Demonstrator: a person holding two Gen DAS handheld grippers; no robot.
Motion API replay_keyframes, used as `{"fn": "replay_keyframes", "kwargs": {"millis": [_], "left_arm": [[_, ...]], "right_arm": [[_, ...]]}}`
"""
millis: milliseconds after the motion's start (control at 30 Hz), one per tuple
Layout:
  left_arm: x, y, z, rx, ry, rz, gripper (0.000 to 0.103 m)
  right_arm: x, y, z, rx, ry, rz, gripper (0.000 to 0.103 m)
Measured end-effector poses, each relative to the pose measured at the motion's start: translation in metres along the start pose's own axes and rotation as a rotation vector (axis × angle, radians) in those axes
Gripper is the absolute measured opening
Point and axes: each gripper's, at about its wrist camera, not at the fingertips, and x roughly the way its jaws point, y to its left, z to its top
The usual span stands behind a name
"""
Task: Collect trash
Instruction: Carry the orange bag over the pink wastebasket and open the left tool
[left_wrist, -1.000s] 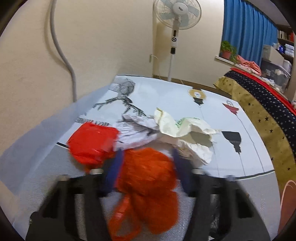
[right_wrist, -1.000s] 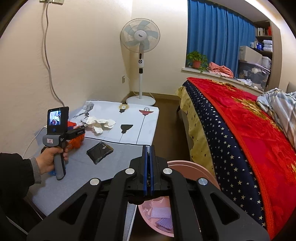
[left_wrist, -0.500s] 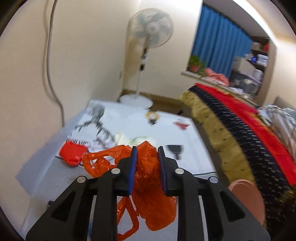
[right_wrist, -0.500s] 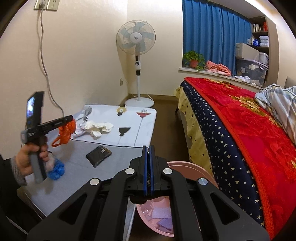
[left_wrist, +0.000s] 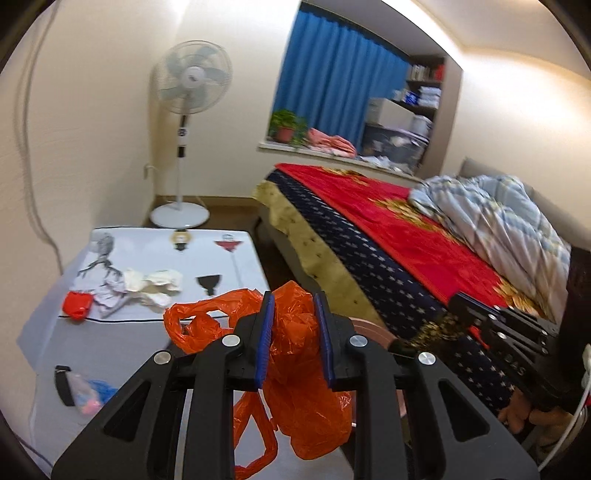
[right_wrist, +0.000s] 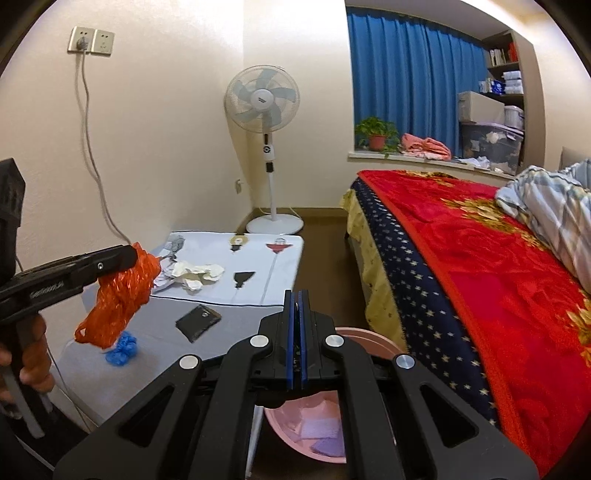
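Observation:
My left gripper (left_wrist: 293, 306) is shut on a crumpled orange plastic bag (left_wrist: 295, 387), which hangs from its blue pads in the air. In the right wrist view the left gripper (right_wrist: 129, 256) holds the orange bag (right_wrist: 122, 291) above the table's near left part. My right gripper (right_wrist: 295, 295) is shut with nothing between its pads, just above a pink bin (right_wrist: 369, 336). The bin's rim (left_wrist: 369, 326) shows behind the bag. Crumpled white paper (right_wrist: 195, 273), a black packet (right_wrist: 197, 321) and a blue wad (right_wrist: 122, 349) lie on the table.
The low table (right_wrist: 258, 291) has a white printed cloth at its far end, and a red wrapper (left_wrist: 77, 304) lies near its left edge. A standing fan (right_wrist: 264, 99) is behind it. A bed with a red blanket (right_wrist: 480, 258) fills the right, with a narrow floor gap between.
The left gripper closed on the orange bag, lifted it off the table and swung it right, toward the bed and bin. The right gripper shifted only slightly.

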Motion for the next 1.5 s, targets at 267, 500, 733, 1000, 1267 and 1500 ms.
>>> {"fn": "replay_keyframes", "kwargs": {"millis": [267,500,733,1000,1267,1500], "left_arm": [[0.022,-0.05,-0.01,0.071,0.035,-0.049,0.022],[0.044,-0.053,-0.009,0.07,0.065,-0.046,0.022],[0.069,-0.039,-0.006,0.047,0.089,-0.024,0.022],[0.087,-0.041,-0.009,0.038,0.112,-0.046,0.022],[0.113,-0.074,-0.017,0.05,0.163,-0.104,0.022],[0.133,-0.108,-0.02,0.068,0.187,-0.101,0.065]], "right_arm": [[0.007,-0.043,-0.006,0.07,0.044,-0.09,0.003],[0.041,-0.066,-0.008,0.091,0.097,-0.173,0.003],[0.063,-0.072,-0.005,0.085,0.115,-0.284,0.055],[0.043,-0.071,0.0,0.086,0.098,-0.309,0.076],[0.0,-0.08,0.007,0.036,0.009,-0.456,0.091],[-0.005,-0.1,0.009,0.106,0.028,-0.446,0.091]]}}
